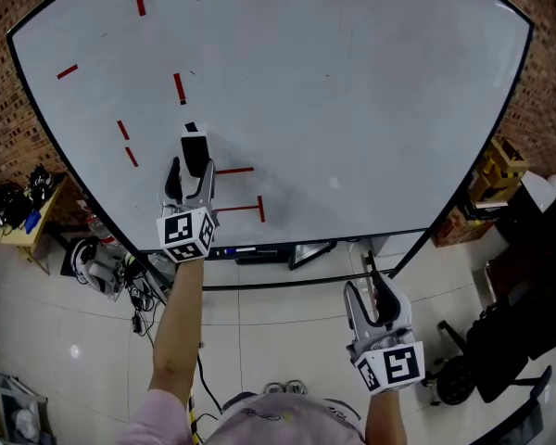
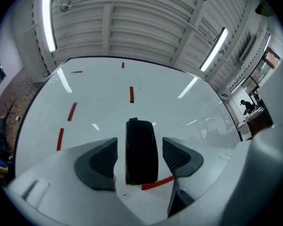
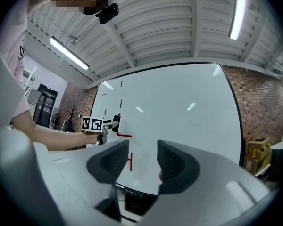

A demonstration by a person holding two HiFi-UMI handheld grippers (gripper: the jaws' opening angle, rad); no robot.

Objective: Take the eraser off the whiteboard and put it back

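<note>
while your left gripper (image 1: 191, 172) straddles the eraser (image 2: 141, 149), its pads stand clear of it.
it sits on the whiteboard (image 1: 352, 91), long axis down the gap; your right gripper (image 3: 142, 160) is farther off, jaws apart, empty.

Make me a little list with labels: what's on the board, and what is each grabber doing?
Board: whiteboard with short red marks
Eraser: black eraser, against the whiteboard
Left gripper: open, its fingers on either side of the eraser, with a gap on each side, so it is not squeezing
Right gripper: open, empty, held back from the whiteboard
</note>
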